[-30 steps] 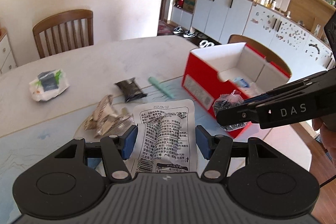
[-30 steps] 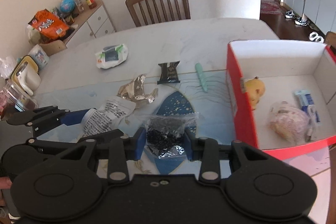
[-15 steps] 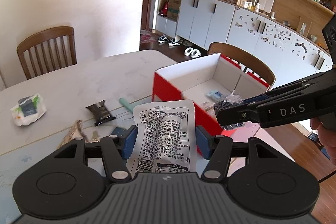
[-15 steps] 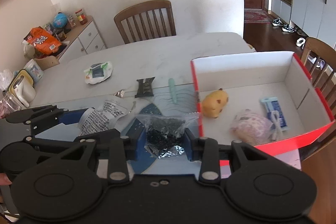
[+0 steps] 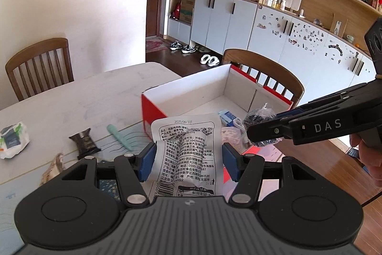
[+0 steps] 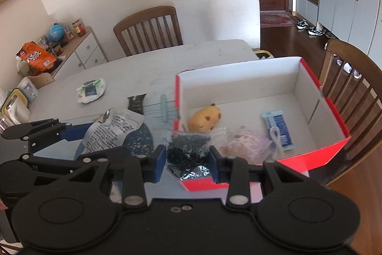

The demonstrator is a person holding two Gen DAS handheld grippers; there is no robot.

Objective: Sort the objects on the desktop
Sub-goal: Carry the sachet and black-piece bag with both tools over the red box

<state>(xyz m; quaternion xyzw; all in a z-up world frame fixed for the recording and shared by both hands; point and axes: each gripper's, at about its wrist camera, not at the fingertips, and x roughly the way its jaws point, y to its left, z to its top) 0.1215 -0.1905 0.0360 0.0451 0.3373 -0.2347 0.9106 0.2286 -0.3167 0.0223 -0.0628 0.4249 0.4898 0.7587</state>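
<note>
Left gripper (image 5: 188, 159) is clamped on a white printed snack pouch (image 5: 188, 149), blue pads pinching its crumpled middle, the pouch standing up between them and held off the table (image 5: 71, 97); right gripper (image 6: 187, 159) is gripping a clear bag of small black beads (image 6: 187, 149), pads pressed to both sides of it, and in the left wrist view that bag (image 5: 261, 115) hangs at the tip of the right gripper over the near side of the box. The red cardboard box (image 6: 334, 111), white inside, sits open at the table's right end; inside it lie a yellow plush toy (image 6: 206, 120), a pinkish wrapped bundle (image 6: 248, 147) and a light blue packet with a white cord (image 6: 279, 132). Out on the tabletop: a dark wrapper (image 5: 84, 143), a mint green stick-shaped thing (image 5: 119, 136) just beside it, a white and green tissue pack (image 5: 12, 141) farther left, and a crinkled silvery wrapper (image 5: 53, 167) near the left gripper; wooden chairs (image 6: 148, 30) stand at the far side and behind the box.
</note>
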